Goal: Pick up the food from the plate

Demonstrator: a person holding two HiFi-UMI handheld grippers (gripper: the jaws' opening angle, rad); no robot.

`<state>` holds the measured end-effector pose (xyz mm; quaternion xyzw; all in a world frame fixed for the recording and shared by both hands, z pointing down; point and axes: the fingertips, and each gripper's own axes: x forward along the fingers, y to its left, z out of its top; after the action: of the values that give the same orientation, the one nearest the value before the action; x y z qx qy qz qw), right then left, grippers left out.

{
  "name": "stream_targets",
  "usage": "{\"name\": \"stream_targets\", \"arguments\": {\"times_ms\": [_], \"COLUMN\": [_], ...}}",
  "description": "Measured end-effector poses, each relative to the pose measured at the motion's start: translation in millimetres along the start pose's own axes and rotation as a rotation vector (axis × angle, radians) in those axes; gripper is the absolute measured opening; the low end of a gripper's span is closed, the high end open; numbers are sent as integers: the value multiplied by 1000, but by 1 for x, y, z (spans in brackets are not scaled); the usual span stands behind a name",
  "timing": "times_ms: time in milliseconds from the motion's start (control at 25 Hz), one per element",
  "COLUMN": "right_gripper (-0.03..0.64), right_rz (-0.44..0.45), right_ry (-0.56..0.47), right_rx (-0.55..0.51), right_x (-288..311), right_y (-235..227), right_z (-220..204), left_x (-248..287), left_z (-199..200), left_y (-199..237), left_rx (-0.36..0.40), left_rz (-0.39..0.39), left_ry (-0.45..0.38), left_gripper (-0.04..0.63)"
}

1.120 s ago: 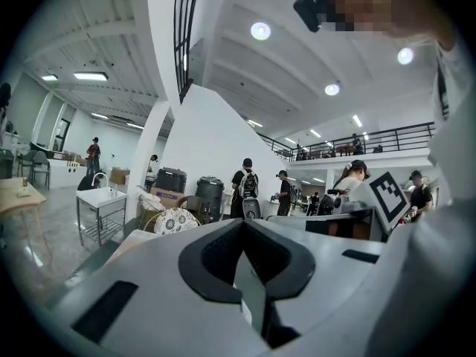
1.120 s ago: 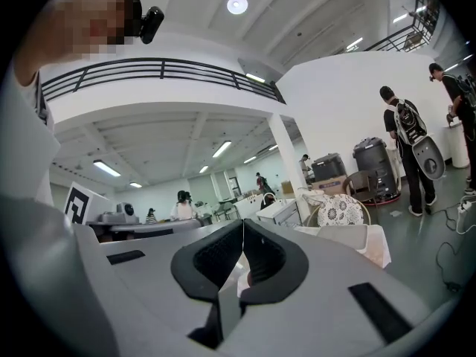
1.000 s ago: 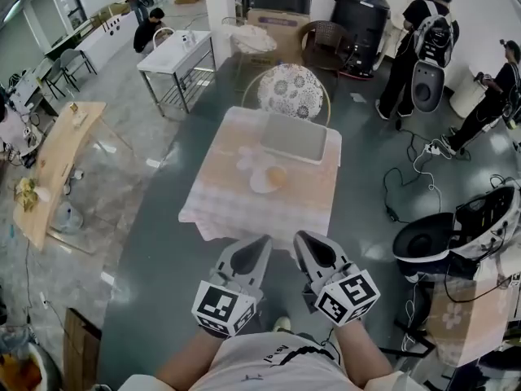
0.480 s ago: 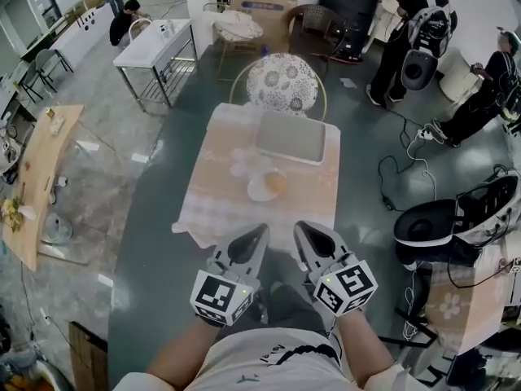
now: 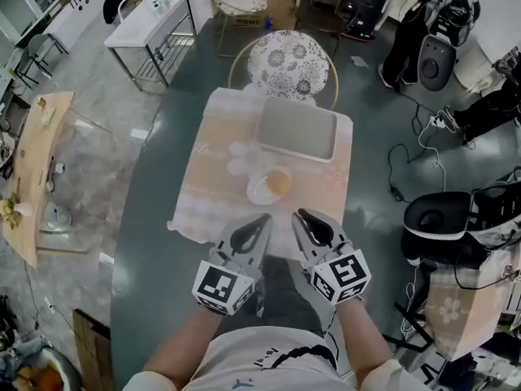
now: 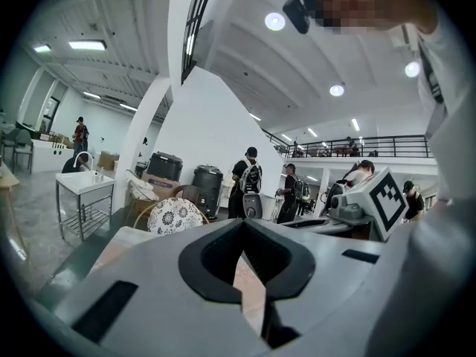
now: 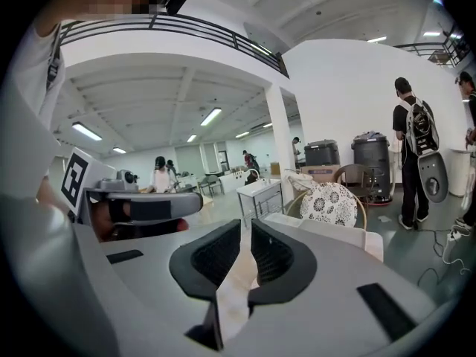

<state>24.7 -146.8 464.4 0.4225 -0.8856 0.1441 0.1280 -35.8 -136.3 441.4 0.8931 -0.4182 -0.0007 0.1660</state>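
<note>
We are looking down on a cloth-covered desk (image 5: 207, 194) lying at twelve o'clock from us, with a grey tray (image 5: 297, 129) sitting on its far half, toward one o'clock. The left tool (image 5: 264, 218) and the right tool (image 5: 300, 215) are hovering just short of the desk's near edge. Each is showing its jaws pressed together with nothing between them. The white plate (image 5: 256, 192) is resting on the near half of the desk, and the food (image 5: 279, 183), a rounded orange-brown piece, is lying on the plate's three-o'clock side. We are judging that going in with closed jaws would be shoving the food off the plate or sliding the plate across the cloth. Being round, the food is likely to roll out of an off-centre pinch, and a hard squeeze risks crushing it.
</note>
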Motion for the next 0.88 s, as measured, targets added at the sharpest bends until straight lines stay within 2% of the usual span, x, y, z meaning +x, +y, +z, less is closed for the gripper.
{"name": "stream_targets", "arguments": {"times_ms": [120,360,520,720,880], "right_gripper": [39,154,224,262,281], "right_rz": [20,48,69,89,72], "right_ry": [37,130,197,275,335], "right_rx": [-15,-66,-76,-103,-124], "right_x": [25,77,105,130,143], "right_y": [-17,-55,-70,-77,-87], "right_z": [-16,-63,-104,-149,-175], "left_x": [21,59,78,93,103], "left_z": [-10,-37,-65,-96,-115], "left_y": [17,56,75,93,100], "left_rx": [5,22,3,-1,-11], "left_rz": [9,43,54,52,48], "left_ry": [18,52,89,113,131], "left_gripper": [6,6,6,6,6]}}
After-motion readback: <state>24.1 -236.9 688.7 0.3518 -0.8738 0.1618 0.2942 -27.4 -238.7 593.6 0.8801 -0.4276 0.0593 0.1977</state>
